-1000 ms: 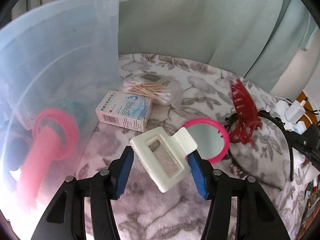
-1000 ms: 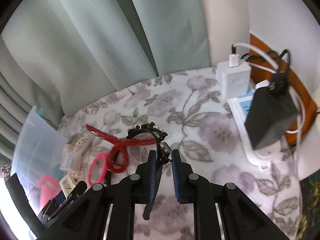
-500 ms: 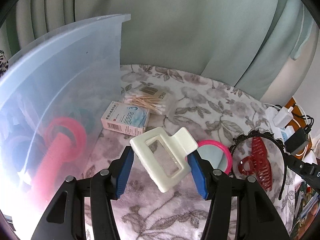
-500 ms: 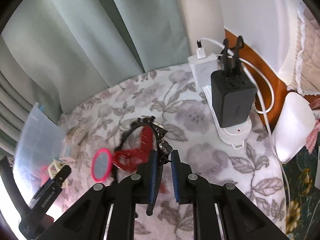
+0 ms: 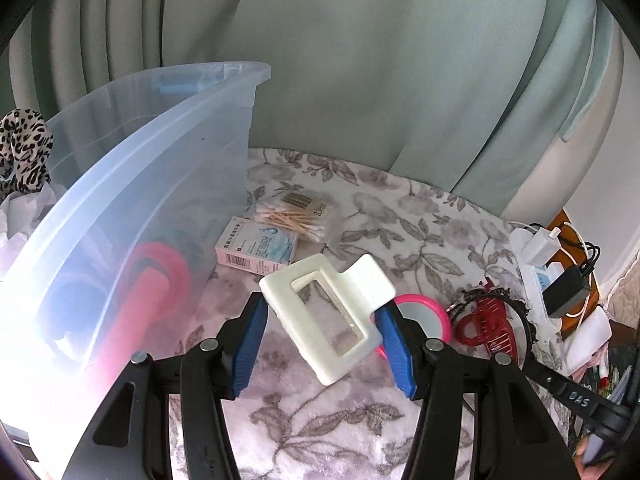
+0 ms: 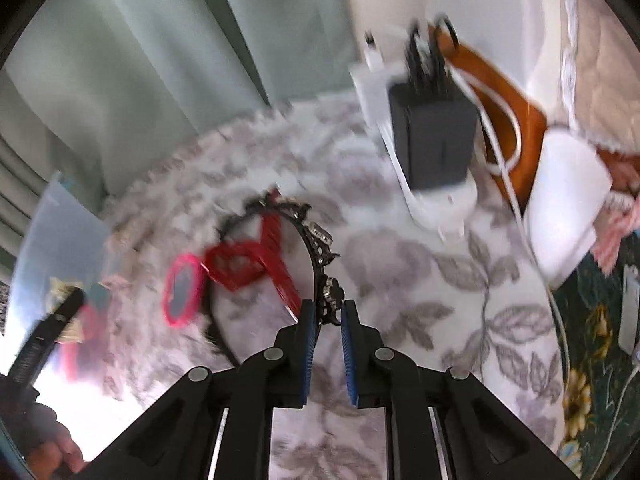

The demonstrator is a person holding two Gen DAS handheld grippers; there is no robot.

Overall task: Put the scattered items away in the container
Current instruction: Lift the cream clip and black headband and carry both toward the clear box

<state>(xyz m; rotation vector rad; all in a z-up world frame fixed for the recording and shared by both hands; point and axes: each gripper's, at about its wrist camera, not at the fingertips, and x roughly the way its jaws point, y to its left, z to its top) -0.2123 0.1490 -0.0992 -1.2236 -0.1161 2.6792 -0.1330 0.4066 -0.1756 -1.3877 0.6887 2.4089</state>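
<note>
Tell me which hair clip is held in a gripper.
The white clip, clamped in the left gripper. The red clip lies loose on the floral cloth.

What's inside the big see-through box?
Through the box's cloudy wall you can see something pink and round with a long pink handle, and something bluish near it. The wall blurs them, and the glare hides the rest of the bottom.

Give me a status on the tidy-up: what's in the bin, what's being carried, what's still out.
Done: a pink item already lies inside the clear container.
In hand: the left gripper holds the white hair clip; the right gripper, jaws opening, has the black headband between them.
Left on the floral cloth: medicine box, cotton swabs, pink mirror, red claw clip.
</note>
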